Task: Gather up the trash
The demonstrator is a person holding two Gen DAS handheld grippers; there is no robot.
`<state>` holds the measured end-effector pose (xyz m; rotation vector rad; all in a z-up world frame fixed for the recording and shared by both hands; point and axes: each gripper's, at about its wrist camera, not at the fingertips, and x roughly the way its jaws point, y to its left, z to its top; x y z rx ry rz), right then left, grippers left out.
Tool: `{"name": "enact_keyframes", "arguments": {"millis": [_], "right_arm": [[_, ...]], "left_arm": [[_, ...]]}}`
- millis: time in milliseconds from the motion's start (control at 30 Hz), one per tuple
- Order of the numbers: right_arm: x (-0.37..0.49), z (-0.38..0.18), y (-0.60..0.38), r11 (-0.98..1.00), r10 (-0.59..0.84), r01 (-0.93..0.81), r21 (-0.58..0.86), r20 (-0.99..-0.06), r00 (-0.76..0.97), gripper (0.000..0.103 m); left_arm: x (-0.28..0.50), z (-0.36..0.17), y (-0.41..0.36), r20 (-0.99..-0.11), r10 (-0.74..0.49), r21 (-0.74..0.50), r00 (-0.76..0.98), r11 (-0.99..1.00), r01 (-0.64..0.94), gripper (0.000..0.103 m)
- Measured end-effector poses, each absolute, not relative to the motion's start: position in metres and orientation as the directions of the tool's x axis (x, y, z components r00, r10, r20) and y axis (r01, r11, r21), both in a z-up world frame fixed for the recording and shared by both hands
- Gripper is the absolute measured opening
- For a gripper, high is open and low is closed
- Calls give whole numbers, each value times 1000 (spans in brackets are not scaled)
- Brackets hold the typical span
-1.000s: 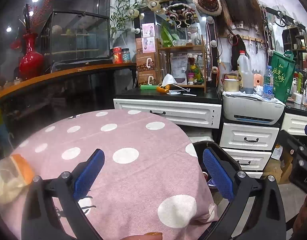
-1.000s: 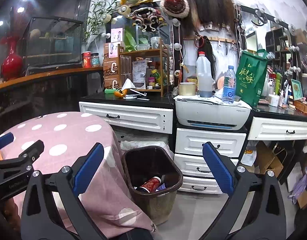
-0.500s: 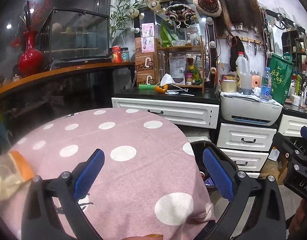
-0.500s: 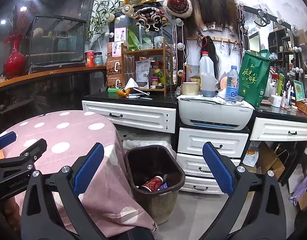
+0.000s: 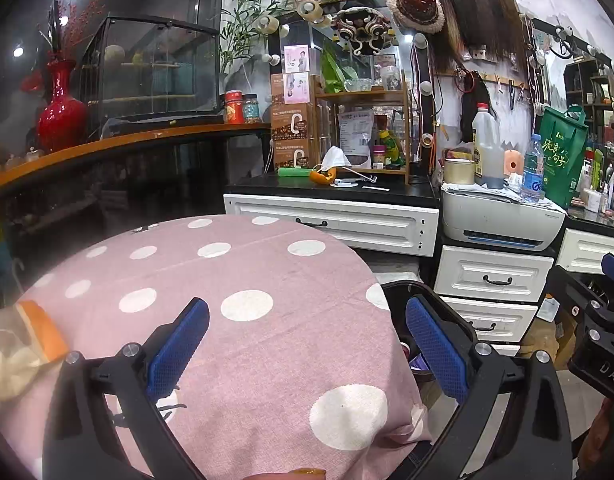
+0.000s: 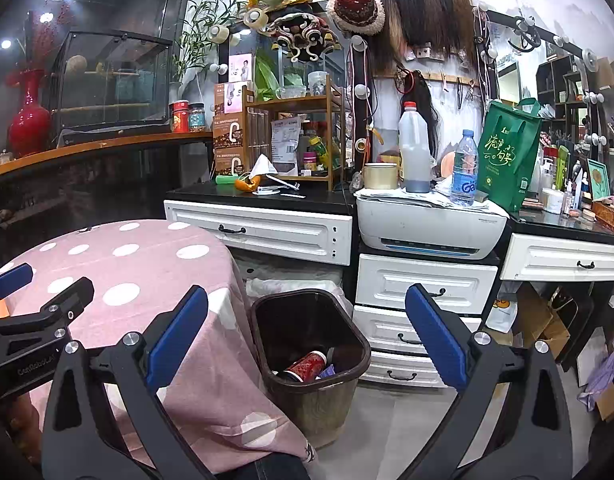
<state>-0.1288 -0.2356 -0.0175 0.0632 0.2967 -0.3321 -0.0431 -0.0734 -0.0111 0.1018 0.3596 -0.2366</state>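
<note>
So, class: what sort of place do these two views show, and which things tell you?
Probably a makeup or hair studio's back room: hair extensions hang on the wall, bulb-lit mirrors line it, and cosmetics crowd the black counter.

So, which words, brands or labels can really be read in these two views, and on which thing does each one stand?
"Ga", cut off: blue label of the water bottle on the printer.
"DAS", cut off: body of the right gripper, seen from the left wrist.
"C": brown boxes beside the wooden shelf.
Green bag: white Chinese characters, too stylised to read.
Printer badge, paper packet, jars: too small or blurred.
</note>
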Motion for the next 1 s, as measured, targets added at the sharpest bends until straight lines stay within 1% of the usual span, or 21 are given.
{"name": "enact_keyframes", "arguments": {"millis": [1000], "right_arm": [[-127, -21, -237, 945, -306, 326, 14, -311, 900, 97]], "left_arm": [[-43, -12, -72, -361, -206, 55, 910, 969, 241, 98]]}}
